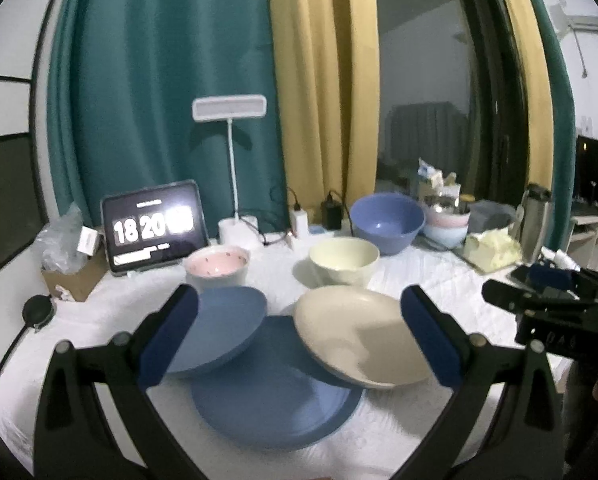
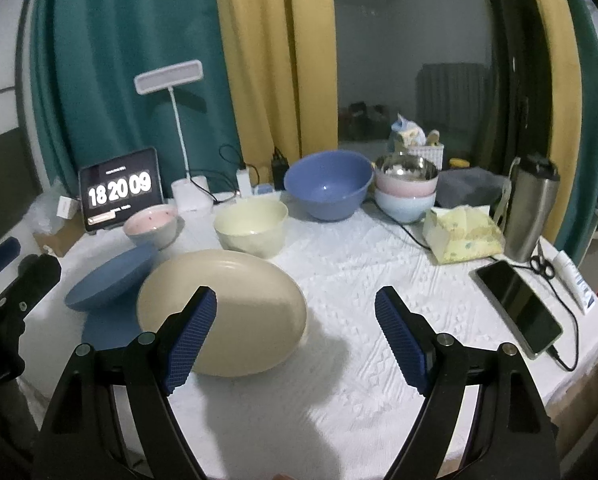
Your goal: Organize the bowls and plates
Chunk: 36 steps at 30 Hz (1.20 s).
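On the white tablecloth lies a large dark blue plate (image 1: pixel 275 396), with a smaller blue plate (image 1: pixel 215 328) and a cream plate (image 1: pixel 359 332) leaning tilted on its edges. Behind them stand a pink bowl (image 1: pixel 219 268), a cream bowl (image 1: pixel 345 260) and a big blue bowl (image 1: pixel 387 220). My left gripper (image 1: pixel 297 336) hovers open over the plates, holding nothing. My right gripper (image 2: pixel 295 336) is open too, its left finger over the cream plate (image 2: pixel 223 312). The blue plate (image 2: pixel 109 280) leans to the cream plate's left. The right gripper shows in the left wrist view at the right edge (image 1: pixel 547 300).
A tablet clock (image 1: pixel 155 226), desk lamp (image 1: pixel 229 110) and cardboard box (image 1: pixel 71 276) stand at the back left. Stacked pastel bowls (image 2: pixel 405 188), a tissue pack (image 2: pixel 463 236), a steel tumbler (image 2: pixel 531 208), a phone (image 2: pixel 519 308) with cable and scissors (image 2: pixel 543 264) fill the right side.
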Tool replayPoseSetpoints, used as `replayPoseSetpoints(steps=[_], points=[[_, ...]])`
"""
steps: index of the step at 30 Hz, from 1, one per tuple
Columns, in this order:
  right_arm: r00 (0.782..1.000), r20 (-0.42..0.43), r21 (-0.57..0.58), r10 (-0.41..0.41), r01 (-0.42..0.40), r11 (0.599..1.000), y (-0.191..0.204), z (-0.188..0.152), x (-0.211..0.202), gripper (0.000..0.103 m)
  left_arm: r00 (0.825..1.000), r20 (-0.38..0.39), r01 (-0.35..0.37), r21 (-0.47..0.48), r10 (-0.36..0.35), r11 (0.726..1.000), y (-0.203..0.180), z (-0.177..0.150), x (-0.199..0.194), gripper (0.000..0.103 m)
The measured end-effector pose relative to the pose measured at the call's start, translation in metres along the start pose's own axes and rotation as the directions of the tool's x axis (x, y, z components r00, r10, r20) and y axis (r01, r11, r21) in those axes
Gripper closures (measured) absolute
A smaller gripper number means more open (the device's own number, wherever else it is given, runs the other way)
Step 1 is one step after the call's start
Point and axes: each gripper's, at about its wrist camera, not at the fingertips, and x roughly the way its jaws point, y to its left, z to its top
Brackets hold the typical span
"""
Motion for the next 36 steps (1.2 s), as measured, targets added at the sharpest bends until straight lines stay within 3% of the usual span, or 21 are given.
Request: replayPoseSetpoints(steps=[9,18,20,24,26,29,32,36], points=[[0.996,-0.088,0.019,0.017,-0.015,1.000,-0.013,0.005,0.051,0.019,0.995,-0.104,-0.001,0.031,0.004,1.000,-0.011,-0.006,0.047,0.002],[0.980,-0.182,0.048,0.076,-0.068,0.997,-0.021,-0.001,0.098,0.021,0.975,-0.221,0.017,0.058,-0.004,0.998,-0.020,-0.016,0.088,0.003],[0.973,-0.209,0.056,0.092,-0.082,0.995,-0.024,-0.003,0.108,0.024,0.970,-0.242,0.028,0.069,-0.010,0.997,-0.022,-0.017,0.094,0.014],[0.962,-0.242,0.091,0.126,-0.107,0.990,-0.029,-0.009,0.125,0.028,0.962,-0.274,0.030,0.092,-0.004,0.995,-0.025,-0.020,0.104,0.017],[0.954,-0.262,0.110,0.142,-0.117,0.987,-0.031,-0.013,0.134,0.032,0.953,-0.302,0.028,0.093,0.001,0.995,-0.025,-0.023,0.110,0.032],[0.943,-0.290,0.121,0.161,-0.131,0.984,-0.032,-0.019,0.145,0.037,0.937,-0.350,0.027,0.082,0.003,0.996,-0.025,-0.030,0.120,0.042],[0.935,-0.312,0.135,0.168,-0.132,0.982,-0.035,-0.022,0.151,0.049,0.930,-0.367,0.025,0.093,0.011,0.995,-0.028,-0.033,0.126,0.047],[0.927,-0.330,0.155,0.175,-0.130,0.979,-0.040,-0.028,0.159,0.056,0.920,-0.390,0.024,0.099,0.016,0.995,-0.030,-0.037,0.132,0.052]])
